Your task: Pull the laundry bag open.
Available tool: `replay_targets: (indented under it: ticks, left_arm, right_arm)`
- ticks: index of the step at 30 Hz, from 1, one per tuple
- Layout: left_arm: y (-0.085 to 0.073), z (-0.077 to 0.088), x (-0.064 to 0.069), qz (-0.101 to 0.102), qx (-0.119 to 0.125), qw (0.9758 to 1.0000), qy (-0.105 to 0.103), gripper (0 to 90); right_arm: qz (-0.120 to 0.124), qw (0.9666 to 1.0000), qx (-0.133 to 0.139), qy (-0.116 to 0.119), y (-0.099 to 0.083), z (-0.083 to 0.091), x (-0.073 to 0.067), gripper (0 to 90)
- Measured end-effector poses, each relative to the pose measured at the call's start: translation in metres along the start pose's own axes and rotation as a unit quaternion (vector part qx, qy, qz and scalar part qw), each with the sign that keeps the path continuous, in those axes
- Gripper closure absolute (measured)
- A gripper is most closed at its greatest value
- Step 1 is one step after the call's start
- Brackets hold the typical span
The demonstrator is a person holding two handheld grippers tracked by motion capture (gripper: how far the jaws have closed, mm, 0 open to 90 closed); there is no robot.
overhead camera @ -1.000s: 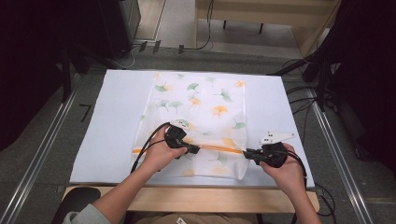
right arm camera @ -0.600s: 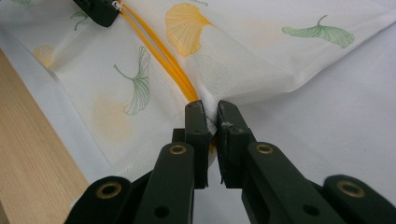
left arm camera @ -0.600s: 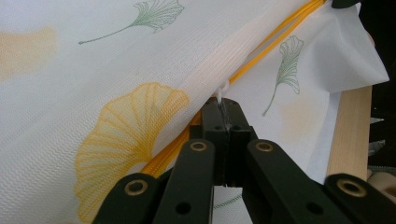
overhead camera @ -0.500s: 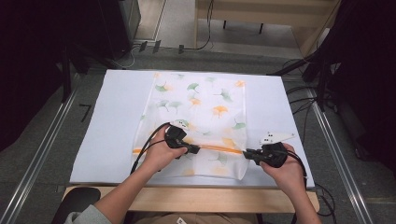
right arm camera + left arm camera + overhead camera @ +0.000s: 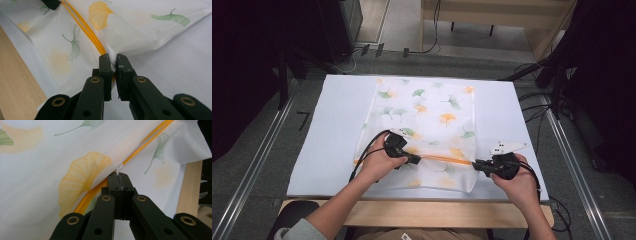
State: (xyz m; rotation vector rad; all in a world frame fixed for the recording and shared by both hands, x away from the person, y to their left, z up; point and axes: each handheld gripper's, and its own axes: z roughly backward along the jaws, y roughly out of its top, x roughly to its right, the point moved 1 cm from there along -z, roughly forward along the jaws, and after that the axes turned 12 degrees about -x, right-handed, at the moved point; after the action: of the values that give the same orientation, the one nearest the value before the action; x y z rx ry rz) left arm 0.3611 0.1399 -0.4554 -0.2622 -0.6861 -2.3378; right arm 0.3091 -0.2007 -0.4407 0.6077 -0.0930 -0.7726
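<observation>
Bench (image 5: 337, 125) carries my ginkgo-print zip bag (image 5: 432, 107), flat near its front edge so both hands reach. Left hand-held gripper (image 5: 416, 159) is clamped on the zipper pull (image 5: 119, 168); right hand-held gripper (image 5: 476, 163) pinches the zipper's end (image 5: 103, 52), keeping the orange zipper (image 5: 444, 158) taut for sliding

Bag (image 5: 75, 152) cut by frame edges
</observation>
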Motion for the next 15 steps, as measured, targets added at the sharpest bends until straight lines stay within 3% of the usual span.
replay_targets:
  ticks: [3, 6, 15]
  left_arm:
    - [-0.008, 0.008, -0.009, 0.005, -0.001, 1.0, 0.003, 90.0]
    - [-0.018, 0.015, -0.015, 0.012, 0.011, 0.9998, -0.011, 90.0]
    - [-0.02, 0.018, -0.012, 0.013, 0.021, 0.9996, -0.015, 90.0]
  right_arm:
    - [-0.001, 1.0, -0.002, -0.001, 0.0, 0.0, 0.0, 85.9]
    - [-0.002, 1.0, -0.001, 0.0, 0.0, -0.001, 0.0, 85.8]
    - [-0.001, 1.0, -0.006, -0.004, 0.0, -0.002, 0.001, 85.9]
